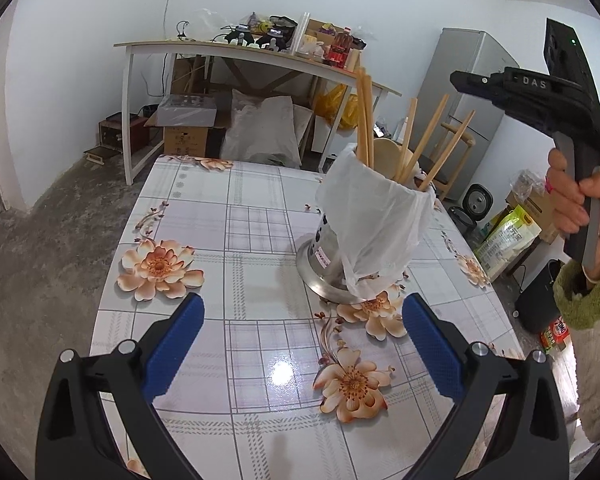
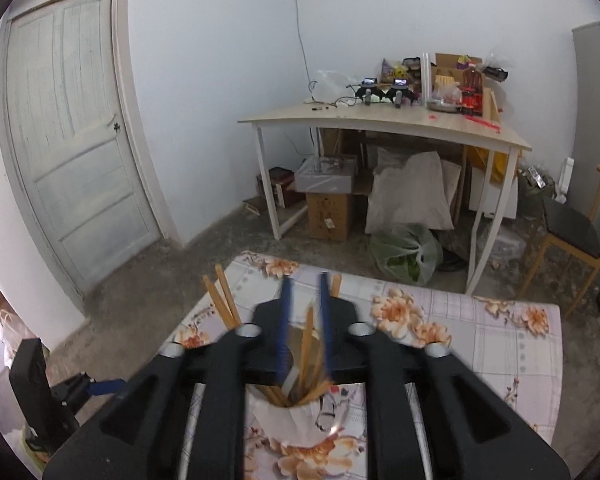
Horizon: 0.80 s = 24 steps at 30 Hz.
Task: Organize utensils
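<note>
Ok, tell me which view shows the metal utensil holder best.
The left wrist view: the utensil holder stands whole on the table, metal base visible, white bag draped over it. The right wrist view shows only its bagged rim from above, behind the right gripper.

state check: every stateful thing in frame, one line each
left gripper: open, empty, above the table
right gripper: jaws slightly apart over the holder, a chopstick between them, grip unclear
utensil holder: upright on the table, lined with a white plastic bag
chopsticks: standing in the holder, leaning outward
table: bare apart from the holder
door: shut
</note>
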Motion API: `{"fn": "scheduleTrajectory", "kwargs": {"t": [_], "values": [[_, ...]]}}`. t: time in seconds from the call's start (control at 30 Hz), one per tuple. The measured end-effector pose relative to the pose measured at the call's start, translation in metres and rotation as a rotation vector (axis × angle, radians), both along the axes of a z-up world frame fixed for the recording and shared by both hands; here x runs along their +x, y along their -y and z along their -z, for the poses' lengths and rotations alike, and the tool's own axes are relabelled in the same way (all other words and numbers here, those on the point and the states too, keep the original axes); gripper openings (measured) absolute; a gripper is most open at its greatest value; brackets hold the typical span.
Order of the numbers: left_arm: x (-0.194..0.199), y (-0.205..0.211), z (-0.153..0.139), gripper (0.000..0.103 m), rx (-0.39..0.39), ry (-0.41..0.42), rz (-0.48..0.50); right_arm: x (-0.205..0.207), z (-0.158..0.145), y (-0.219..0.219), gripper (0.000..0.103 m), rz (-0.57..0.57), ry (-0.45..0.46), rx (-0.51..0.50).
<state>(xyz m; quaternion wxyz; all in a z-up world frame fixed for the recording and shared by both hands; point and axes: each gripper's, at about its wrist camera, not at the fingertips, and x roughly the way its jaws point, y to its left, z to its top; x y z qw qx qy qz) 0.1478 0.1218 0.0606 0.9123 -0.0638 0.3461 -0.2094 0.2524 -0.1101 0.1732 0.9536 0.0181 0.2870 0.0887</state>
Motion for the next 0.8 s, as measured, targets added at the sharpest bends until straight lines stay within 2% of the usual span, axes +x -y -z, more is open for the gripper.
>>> {"fn": "scheduleTrajectory", "kwargs": {"t": [0.13,0.27,0.4,0.5,0.63,0.8], "values": [[-0.003,0.002,-0.002,0.097,0.004,0.009,-0.005,-0.019,-0.009,0.006,0.040,0.017,0.028,0.013],[-0.008,0.004,-0.009,0.097,0.008,0.034,-0.020,-0.049,-0.017,0.018,0.054,0.037,0.070,0.060],[-0.016,0.010,-0.018,0.097,0.020,0.074,-0.036,-0.083,-0.012,0.032,0.071,0.089,0.095,0.089],[-0.023,0.015,-0.028,0.097,0.015,0.103,-0.035,-0.103,0.004,0.037,0.082,0.138,0.075,0.074],[-0.035,0.024,-0.039,0.097,0.044,0.159,-0.063,-0.125,0.045,0.037,0.085,0.223,-0.022,0.013],[-0.045,0.040,-0.044,0.097,0.122,0.182,-0.096,-0.148,0.096,0.030,0.086,0.341,-0.127,-0.146]]}}
